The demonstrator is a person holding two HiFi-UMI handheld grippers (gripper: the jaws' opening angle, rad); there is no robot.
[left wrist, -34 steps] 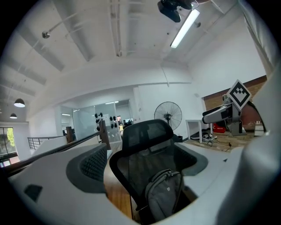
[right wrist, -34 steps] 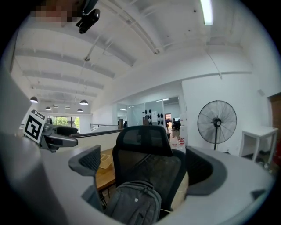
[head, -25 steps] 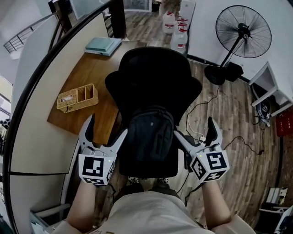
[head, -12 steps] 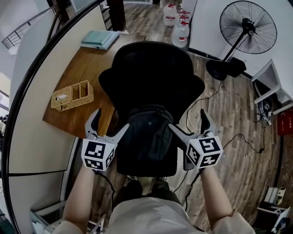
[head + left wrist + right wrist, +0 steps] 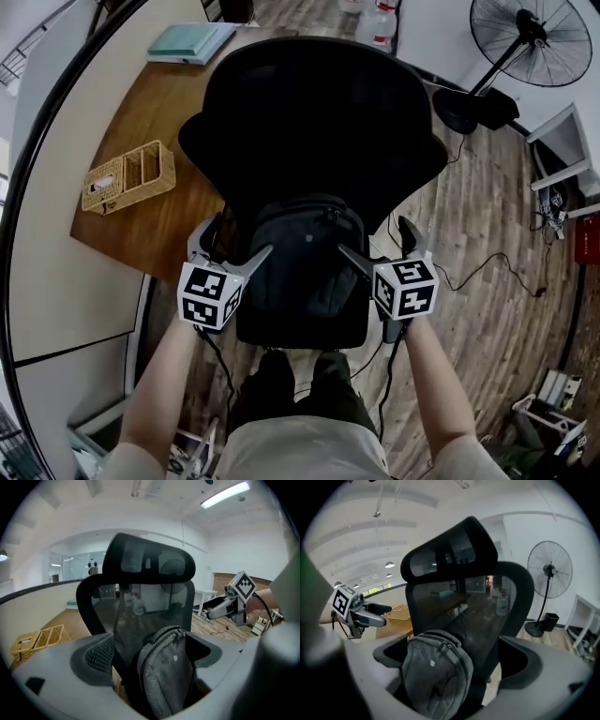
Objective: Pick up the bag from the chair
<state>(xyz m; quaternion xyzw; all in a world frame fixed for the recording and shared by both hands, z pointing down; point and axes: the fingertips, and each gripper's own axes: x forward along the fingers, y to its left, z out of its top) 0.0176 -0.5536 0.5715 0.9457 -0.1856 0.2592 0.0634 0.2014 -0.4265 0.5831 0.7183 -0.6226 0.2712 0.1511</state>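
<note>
The bag (image 5: 305, 262) is sitting upright on the chair (image 5: 309, 112). The left gripper (image 5: 234, 246) and right gripper (image 5: 373, 239) are flanking it, jaws gaping wide, empty.

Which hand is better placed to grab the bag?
Left, narrowly. The left tool and right tool both flank the bag open, but its top sits nearer centre between the left's jaws.

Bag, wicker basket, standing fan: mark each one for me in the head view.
bag (image 5: 305, 258): head view, middle of its front panel.
wicker basket (image 5: 141, 195): head view, near side wall.
standing fan (image 5: 539, 47): head view, round grille.
</note>
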